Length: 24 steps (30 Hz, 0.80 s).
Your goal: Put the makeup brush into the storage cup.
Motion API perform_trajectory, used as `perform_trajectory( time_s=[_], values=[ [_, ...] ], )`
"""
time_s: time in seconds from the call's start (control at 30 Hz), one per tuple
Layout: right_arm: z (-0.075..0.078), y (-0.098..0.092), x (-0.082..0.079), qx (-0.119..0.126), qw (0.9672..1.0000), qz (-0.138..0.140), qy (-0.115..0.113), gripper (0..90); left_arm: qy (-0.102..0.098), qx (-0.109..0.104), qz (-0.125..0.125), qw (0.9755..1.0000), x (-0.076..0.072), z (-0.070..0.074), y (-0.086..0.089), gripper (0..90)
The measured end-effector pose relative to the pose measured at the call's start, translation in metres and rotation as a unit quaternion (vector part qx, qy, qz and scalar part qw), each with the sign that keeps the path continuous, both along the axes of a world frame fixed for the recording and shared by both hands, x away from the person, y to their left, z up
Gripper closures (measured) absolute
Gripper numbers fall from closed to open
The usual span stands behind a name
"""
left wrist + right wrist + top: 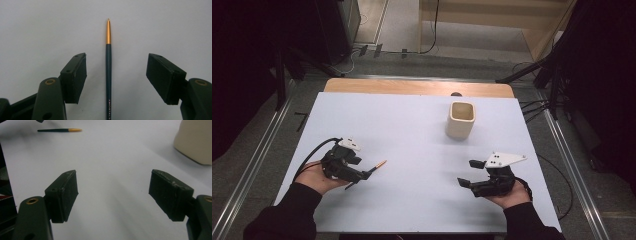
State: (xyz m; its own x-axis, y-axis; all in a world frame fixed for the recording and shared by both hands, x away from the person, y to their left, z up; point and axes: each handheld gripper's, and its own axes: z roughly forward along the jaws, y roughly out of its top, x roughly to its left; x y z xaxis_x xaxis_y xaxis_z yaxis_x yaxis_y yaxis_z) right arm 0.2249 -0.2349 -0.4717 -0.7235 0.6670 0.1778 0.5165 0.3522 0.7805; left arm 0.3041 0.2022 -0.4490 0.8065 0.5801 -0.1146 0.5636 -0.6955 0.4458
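The left claw [373, 171] sits at the near left of the table [412, 130], its jaws spread apart with a pen [108, 72] lying on the table between them, touching neither. In the left gripper view the pen runs straight up the middle, its dark barrel between the two pads and its gold tip pointing away. From the high view that gold end [381, 163] pokes out to the right of the claw, towards the middle of the table.

The step in hand looks like picking up the pen. To do it well, the left claw should come down so the pads reach the table level on either side of the barrel, stay centred as it is now, and close evenly on the dark part rather than the tapered gold end, which would likely slip.

The right claw [467, 173] rests at the near right, jaws wide apart and holding nothing. A cream cup [460, 120] stands upright farther back on the right, well apart from both claws; the pen may be meant for it.

The near end of the pen is cut off at the bottom of the left gripper view, and the small print on the barrel is hard to read. How high the pads hang above the table is unclear.
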Motion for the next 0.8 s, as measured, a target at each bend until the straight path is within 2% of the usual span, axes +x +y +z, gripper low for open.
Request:
perform_trajectory(
  time_s=[0.07, 0.17, 0.3, 0.4, 0.47, 0.5, 0.6, 0.8],
  values=[
    [0.000, 0.001, -0.001, -0.004, 1.0000, 0.002, 0.000, 24.2, 0.005, 0.019, -0.008, 0.9998, 0.001, 0.001, -0.003, 33.5],
    [0.000, 0.001, -0.001, -0.004, 1.0000, 0.004, 0.000, 24.2, 0.013, 0.024, -0.011, 0.9996, 0.002, 0.002, -0.004, 34.4],
    [0.000, 0.001, 0.000, -0.005, 1.0000, 0.005, 0.002, 24.2, 0.022, 0.047, -0.020, 0.9984, 0.003, 0.002, -0.007, 35.8],
    [0.000, 0.001, -0.001, -0.008, 1.0000, 0.005, 0.002, 24.2, 0.021, 0.064, -0.028, 0.9973, 0.004, 0.004, -0.010, 35.9],
    [-0.001, 0.001, -0.001, -0.008, 0.9999, 0.006, 0.003, 24.2, 0.022, 0.064, -0.030, 0.9972, 0.005, 0.005, -0.011, 36.0],
    [-0.001, 0.001, 0.000, -0.008, 0.9999, 0.006, 0.005, 24.2, 0.031, 0.064, -0.034, 0.9969, 0.006, 0.005, -0.011, 36.0],
    [-0.001, 0.001, 0.000, -0.006, 1.0000, 0.004, 0.006, 24.2, 0.039, 0.070, -0.038, 0.9960, 0.006, 0.004, -0.012, 35.4],
    [-0.001, 0.000, 0.000, -0.005, 1.0000, 0.002, 0.006, 24.2, 0.034, 0.096, -0.045, 0.9938, 0.006, 0.001, -0.016, 37.2]
  ],
)
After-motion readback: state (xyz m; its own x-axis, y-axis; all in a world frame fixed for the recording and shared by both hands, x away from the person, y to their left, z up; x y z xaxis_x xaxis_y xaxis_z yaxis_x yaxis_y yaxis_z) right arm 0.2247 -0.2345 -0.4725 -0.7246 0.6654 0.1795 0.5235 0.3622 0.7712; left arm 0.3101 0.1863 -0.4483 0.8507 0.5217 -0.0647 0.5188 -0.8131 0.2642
